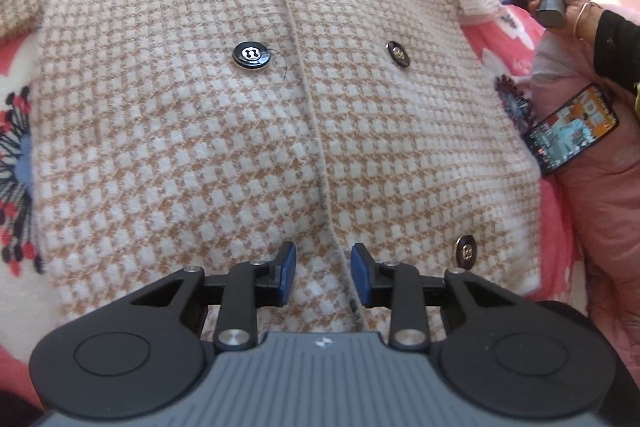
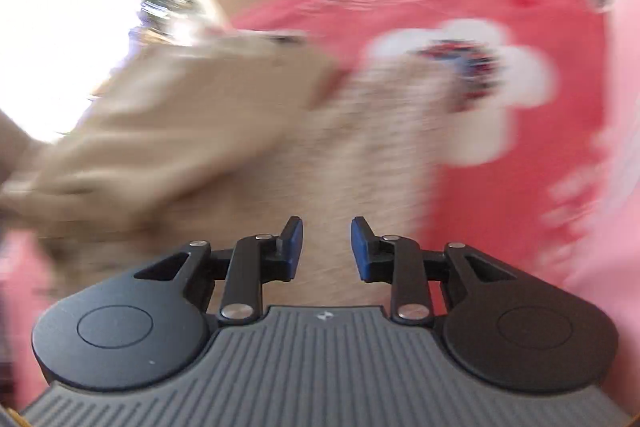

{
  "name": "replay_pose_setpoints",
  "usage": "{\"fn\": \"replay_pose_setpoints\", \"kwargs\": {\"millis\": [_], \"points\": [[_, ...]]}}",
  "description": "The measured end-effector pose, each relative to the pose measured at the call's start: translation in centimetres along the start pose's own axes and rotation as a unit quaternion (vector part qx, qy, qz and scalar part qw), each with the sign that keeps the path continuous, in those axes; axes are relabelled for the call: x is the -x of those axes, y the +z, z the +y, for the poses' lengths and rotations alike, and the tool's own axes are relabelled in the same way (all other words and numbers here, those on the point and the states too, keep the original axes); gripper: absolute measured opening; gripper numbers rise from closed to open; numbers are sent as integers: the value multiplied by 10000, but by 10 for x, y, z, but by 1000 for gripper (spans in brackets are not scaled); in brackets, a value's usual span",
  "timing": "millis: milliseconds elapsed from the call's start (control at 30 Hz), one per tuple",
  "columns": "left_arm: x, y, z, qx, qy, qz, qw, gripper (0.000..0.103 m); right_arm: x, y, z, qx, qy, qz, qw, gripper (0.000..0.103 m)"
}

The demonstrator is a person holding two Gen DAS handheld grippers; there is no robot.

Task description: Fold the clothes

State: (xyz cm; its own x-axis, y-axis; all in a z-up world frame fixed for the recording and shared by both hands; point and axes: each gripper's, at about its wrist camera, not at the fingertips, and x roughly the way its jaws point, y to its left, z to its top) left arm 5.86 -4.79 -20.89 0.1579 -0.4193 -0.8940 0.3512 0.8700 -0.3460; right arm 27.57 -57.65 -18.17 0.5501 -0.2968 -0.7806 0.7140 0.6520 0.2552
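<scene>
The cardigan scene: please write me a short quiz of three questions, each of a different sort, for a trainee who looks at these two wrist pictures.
1. True or false: the left gripper is clamped on a button of the checked cardigan.
2. Multiple choice: in the left wrist view, the phone with the lit screen lies A) on the cardigan, B) beside the cardigan's right edge, C) between the gripper's fingers.
3. Fill in: the blanket under the cardigan is mostly ____ in colour.

Key: 1 false, its jaws stand apart above the cardigan's front edge, gripping nothing. 2 B. 3 pink.
</scene>
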Motion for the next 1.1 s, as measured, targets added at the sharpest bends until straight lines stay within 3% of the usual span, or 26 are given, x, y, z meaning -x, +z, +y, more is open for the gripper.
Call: {"fn": "replay_pose_setpoints", "kwargs": {"millis": [100, 200, 300, 367, 433, 600, 700, 767, 867, 933, 1000, 1100], "points": [[6, 4, -9, -55, 238, 104, 9996, 33, -31, 13, -17, -197, -158, 138, 9996, 34], [11, 7, -17, -56, 455, 211, 9987, 33, -66, 17, -27, -558, -170, 432, 9974, 57], [13, 9, -23, -28, 592, 338, 9977, 33, -88, 16, -50, -1476, 23, 698, 9866, 57], [13, 10, -26, -18, 649, 403, 9971, 33, -86, 15, -59, -1780, 182, 557, 9823, 53], [12, 12, -28, 3, 686, 424, 9967, 33, -84, 15, -55, -1605, 452, 526, 9846, 13], [6, 16, -25, 297, 721, 464, 9959, 33, -58, 15, -44, -1263, 842, 132, 9883, 7], [1, 16, -17, 635, 602, 490, 9950, 33, -27, 17, -18, -342, 931, -350, 9945, 7], [-2, 16, -11, 810, 504, 481, 9943, 33, 1, 13, 7, 567, 1069, -707, 9901, 7], [-1, 15, -4, 932, 351, 384, 9943, 33, 54, 2, 34, 1499, 1657, -1024, 9693, 7], [0, 15, 1, 999, 243, 301, 9942, 33, 97, -15, 49, 2162, 2085, -1230, 9459, 7], [2, 15, 9, 1111, 117, 230, 9935, 33, 143, -42, 59, 2897, 2438, -1381, 9152, 7], [8, 17, 19, 1282, -5, 111, 9917, 33, 201, -98, 61, 4136, 2882, -1402, 8522, 7]]}}
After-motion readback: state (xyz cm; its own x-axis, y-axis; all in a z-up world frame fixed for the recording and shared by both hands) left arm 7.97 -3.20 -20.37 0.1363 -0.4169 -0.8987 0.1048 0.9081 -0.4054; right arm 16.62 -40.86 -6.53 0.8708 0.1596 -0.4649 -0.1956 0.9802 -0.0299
